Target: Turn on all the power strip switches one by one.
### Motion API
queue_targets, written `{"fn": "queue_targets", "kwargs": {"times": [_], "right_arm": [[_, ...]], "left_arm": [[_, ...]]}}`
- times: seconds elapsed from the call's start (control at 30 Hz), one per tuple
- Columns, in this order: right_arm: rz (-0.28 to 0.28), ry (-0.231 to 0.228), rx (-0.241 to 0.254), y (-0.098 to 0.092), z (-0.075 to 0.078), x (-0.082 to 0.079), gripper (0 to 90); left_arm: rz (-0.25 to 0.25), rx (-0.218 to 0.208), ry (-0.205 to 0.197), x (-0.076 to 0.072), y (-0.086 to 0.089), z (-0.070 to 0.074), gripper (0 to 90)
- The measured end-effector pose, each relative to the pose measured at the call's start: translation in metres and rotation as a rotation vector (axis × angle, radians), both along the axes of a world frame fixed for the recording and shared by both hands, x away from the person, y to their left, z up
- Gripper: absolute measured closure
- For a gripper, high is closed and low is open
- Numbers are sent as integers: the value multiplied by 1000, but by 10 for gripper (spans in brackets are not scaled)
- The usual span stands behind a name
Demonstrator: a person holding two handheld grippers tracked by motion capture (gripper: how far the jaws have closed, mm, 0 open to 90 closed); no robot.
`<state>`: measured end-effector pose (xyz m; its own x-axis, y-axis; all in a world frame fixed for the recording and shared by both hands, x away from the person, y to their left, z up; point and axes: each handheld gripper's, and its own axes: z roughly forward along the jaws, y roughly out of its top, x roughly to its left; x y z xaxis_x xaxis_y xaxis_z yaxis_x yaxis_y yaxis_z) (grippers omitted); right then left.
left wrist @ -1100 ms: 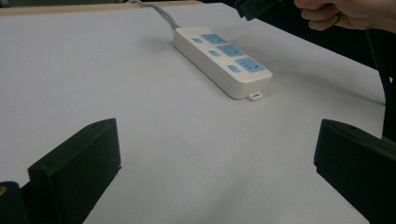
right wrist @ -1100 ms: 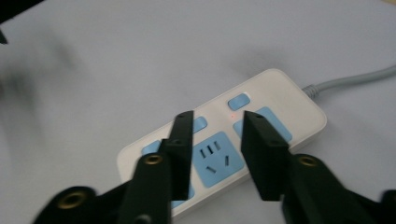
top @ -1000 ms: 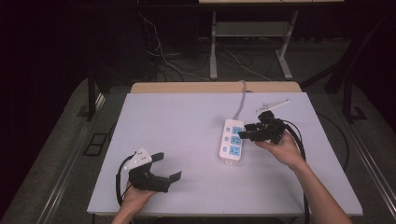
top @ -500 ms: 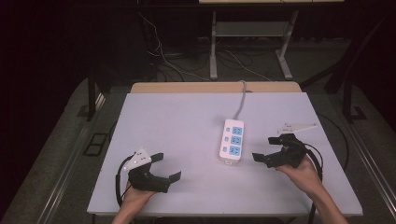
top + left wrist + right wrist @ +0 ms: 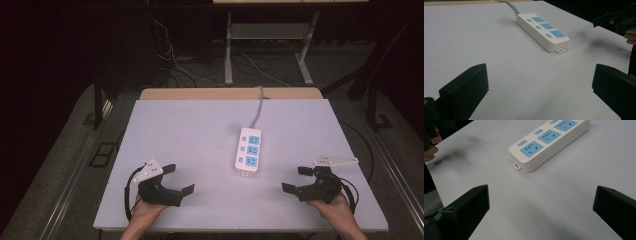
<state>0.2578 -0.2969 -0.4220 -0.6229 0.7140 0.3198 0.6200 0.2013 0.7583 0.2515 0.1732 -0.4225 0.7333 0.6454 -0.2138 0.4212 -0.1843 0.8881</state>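
High view: the power strip [image 5: 248, 154] lies flat near the middle of the white table [image 5: 190, 130], its three blue sockets facing up and its grey cable [image 5: 257, 107] running off the far edge. Nothing is plugged into it and nothing touches it. A second ago the right gripper [image 5: 300, 180] was at the strip's right edge; it has since drawn back toward the person's side and now sits low at the near right of the table, well apart from the strip, jaws spread wide and empty. The strip itself lies where it did, at the same slight angle. The left gripper [image 5: 179, 178] has not shifted: it rests at the near left, jaws also spread and holding nothing.

In the right gripper view the strip [image 5: 549, 141] lies ahead between the two parted jaws, with bare table in between; the left gripper view shows the strip [image 5: 542, 31] farther off.

With both hands pulled back and open, the contact with the strip looks finished, or a pause before a fresh approach.
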Motion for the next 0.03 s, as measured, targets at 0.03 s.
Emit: {"fn": "queue_targets", "kwargs": {"times": [0.03], "right_arm": [[0, 1, 1, 0, 0, 0, 5]], "left_arm": [[0, -1, 1, 0, 0, 0, 0]]}}
